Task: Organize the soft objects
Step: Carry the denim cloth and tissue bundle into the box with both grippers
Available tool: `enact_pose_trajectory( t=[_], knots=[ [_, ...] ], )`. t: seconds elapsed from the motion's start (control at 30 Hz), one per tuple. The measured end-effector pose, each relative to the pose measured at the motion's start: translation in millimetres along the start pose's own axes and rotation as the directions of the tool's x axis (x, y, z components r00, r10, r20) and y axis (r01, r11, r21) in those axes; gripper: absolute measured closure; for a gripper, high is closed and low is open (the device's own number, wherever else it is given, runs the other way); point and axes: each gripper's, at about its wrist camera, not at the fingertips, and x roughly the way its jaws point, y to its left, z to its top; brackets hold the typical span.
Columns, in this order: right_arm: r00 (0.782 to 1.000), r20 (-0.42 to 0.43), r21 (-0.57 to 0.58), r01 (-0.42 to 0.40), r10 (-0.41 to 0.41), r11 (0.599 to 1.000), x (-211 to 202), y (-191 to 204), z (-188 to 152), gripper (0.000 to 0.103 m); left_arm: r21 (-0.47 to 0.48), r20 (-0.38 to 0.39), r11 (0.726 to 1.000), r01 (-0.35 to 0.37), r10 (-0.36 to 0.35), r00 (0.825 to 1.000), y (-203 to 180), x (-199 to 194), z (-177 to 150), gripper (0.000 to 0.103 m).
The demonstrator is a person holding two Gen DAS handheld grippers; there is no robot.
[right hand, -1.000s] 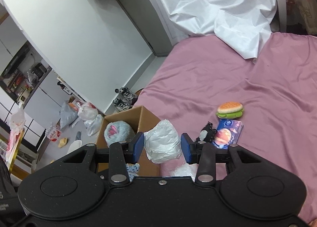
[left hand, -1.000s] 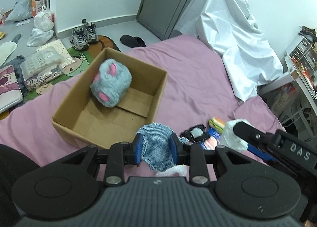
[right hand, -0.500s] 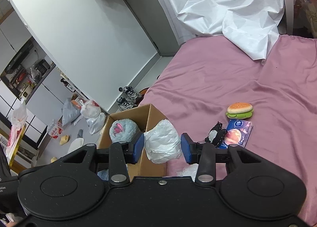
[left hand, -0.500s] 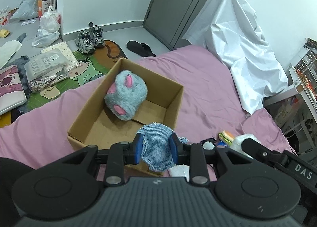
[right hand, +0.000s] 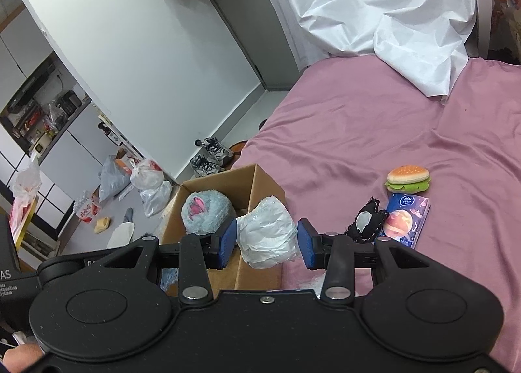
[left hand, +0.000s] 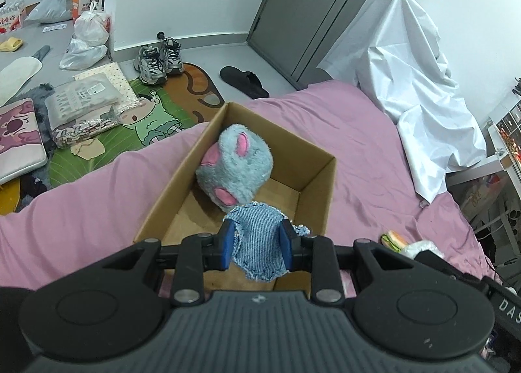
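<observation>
While your left gripper clamps the denim piece right above the box, its jaws need only part; your right gripper, clamped on the white bundle, hangs over the box's right wall.

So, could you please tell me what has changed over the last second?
The left gripper carried the blue denim cloth forward, over the brown cardboard box. The right gripper brought the white crumpled bundle nearer it. Both grips and the grey plush toy are unchanged.
</observation>
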Motion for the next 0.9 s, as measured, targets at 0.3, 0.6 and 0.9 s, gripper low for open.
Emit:
enact_pose_trajectory(
  t=[0.3,0.6,0.9],
  knots=[
    [1.000,-0.027,-0.006,0.014,-0.014,1.000,12.0,4.9,-1.7,0.062,0.005,-0.013,1.000,-0.012,0.012,1.000,9.9,17.8,10.6,0.075],
    [0.997,-0.076,-0.032,0.008,-0.011,0.999,32.5,18.8,-7.1,0.062,0.017,-0.039,0.998,-0.060,0.061,0.997,18.6,37.5,11.9,0.074],
    [0.996,-0.084,-0.043,-0.021,0.017,0.999,50.6,36.0,-8.7,0.062,-0.003,-0.036,0.997,-0.078,0.078,0.996,30.4,39.7,24.9,0.069]
  ],
)
